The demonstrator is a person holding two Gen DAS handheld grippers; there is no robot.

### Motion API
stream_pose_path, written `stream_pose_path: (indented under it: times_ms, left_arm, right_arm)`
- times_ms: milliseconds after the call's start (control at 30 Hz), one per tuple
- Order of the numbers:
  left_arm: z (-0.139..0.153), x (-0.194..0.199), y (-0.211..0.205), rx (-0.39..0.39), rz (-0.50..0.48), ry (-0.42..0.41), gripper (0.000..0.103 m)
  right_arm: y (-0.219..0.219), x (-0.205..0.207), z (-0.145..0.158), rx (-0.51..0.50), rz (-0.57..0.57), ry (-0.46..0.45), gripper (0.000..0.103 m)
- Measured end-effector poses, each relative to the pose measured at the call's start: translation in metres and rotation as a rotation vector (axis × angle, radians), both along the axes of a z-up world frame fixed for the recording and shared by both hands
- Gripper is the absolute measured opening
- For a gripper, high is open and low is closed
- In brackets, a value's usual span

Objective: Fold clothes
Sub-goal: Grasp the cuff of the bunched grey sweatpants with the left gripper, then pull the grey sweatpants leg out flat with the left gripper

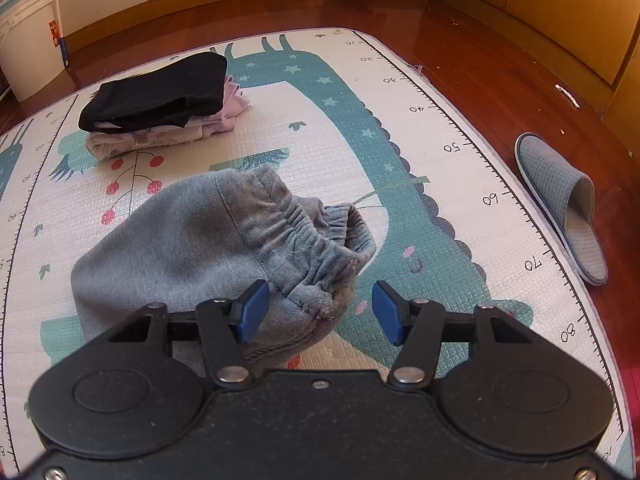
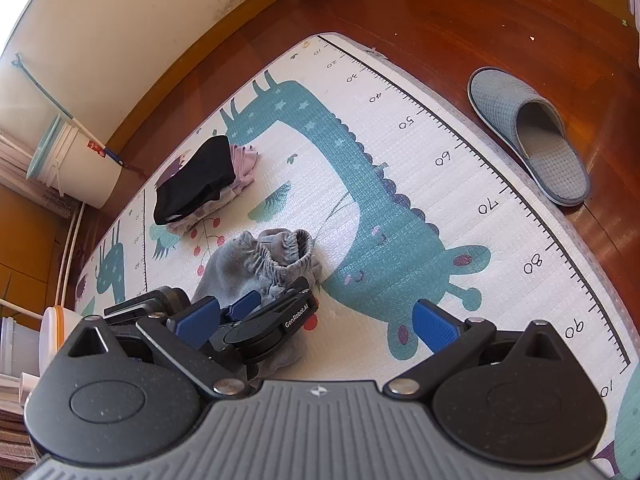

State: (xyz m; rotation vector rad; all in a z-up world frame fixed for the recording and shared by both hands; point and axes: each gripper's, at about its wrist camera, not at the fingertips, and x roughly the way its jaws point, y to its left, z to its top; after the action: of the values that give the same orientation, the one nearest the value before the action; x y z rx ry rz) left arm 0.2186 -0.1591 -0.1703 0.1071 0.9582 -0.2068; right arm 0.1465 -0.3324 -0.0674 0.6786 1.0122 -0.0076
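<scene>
Left wrist view: left gripper (image 1: pixel 320 312) spread over grey sweatpants (image 1: pixel 208 248) bunched on play mat (image 1: pixel 400 120); right gripper (image 2: pixel 320 320) spread, empty; next: pinch waistband (image 1: pixel 316 236), flatten.

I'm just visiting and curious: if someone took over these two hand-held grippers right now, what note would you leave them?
Left gripper: open, jaws either side of the waistband of the grey trousers, not clamped.
Right gripper: open, empty, beside it.
The trousers lie bunched on the play mat.
Done: a folded stack, black garment on top, sits farther back on the mat.
Left: grasp, spread and fold the trousers, then stack them.
</scene>
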Motion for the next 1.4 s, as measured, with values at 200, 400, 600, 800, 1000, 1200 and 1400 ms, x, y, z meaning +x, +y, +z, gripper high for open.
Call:
stream_pose_path:
  times_ms: [200,400,600,800,1000,1200,1400]
  left_arm:
    - [0.011,-0.001,0.022,-0.055,0.035,-0.041,0.018]
    - [0.043,-0.020,0.075,-0.092,0.101,-0.122,0.016]
    - [0.063,-0.048,0.147,-0.090,0.240,-0.160,0.016]
    - [0.070,-0.075,0.220,-0.077,0.383,-0.162,0.015]
    - [0.063,-0.091,0.280,-0.094,0.532,-0.137,0.015]
    - [0.044,-0.105,0.332,-0.104,0.678,-0.084,0.014]
    - [0.014,-0.114,0.363,-0.088,0.774,0.002,0.014]
  right_arm:
    - [0.008,0.002,0.001,-0.001,0.011,0.001,0.102]
    - [0.022,0.001,0.012,0.012,0.021,-0.026,0.102]
    - [0.048,-0.002,0.025,0.017,0.047,-0.058,0.102]
    - [0.071,-0.002,0.030,0.004,0.078,-0.068,0.102]
    - [0.088,0.002,0.026,-0.014,0.096,-0.055,0.102]
    - [0.105,0.007,0.021,-0.035,0.126,-0.044,0.102]
    - [0.116,0.012,0.014,-0.060,0.162,-0.025,0.102]
